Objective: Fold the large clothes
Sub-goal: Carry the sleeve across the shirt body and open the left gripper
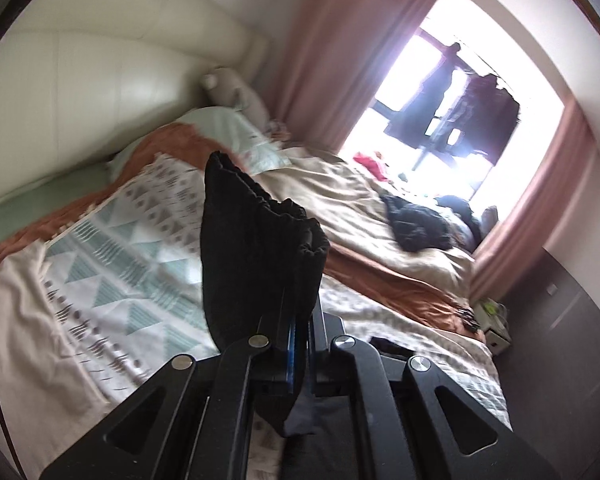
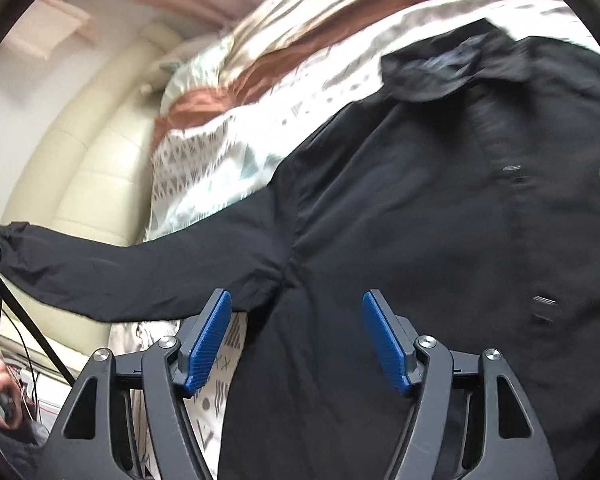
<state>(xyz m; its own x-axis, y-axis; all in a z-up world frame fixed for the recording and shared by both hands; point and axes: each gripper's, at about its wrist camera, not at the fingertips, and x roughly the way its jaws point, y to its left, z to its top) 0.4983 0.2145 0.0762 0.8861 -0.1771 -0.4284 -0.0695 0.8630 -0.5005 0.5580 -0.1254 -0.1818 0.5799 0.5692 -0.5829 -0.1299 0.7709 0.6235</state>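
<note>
A large black jacket (image 2: 440, 208) lies spread on the patterned bedspread (image 2: 220, 148), collar toward the top, one sleeve (image 2: 132, 268) stretched out to the left. My left gripper (image 1: 298, 320) is shut on the gathered cuff of that black sleeve (image 1: 256, 232), which stands up bunched in front of its camera above the bed. My right gripper (image 2: 296, 336) is open, its blue pads (image 2: 210, 344) apart just over the jacket's armpit and side seam, holding nothing.
The bed (image 1: 112, 280) has a cream padded headboard (image 1: 100, 60), pillows and a beige duvet (image 1: 340, 208). Other dark clothes (image 1: 416, 224) lie near the bright window (image 1: 452, 92) with pink curtains. A dark cabinet (image 1: 560, 320) stands beside the bed.
</note>
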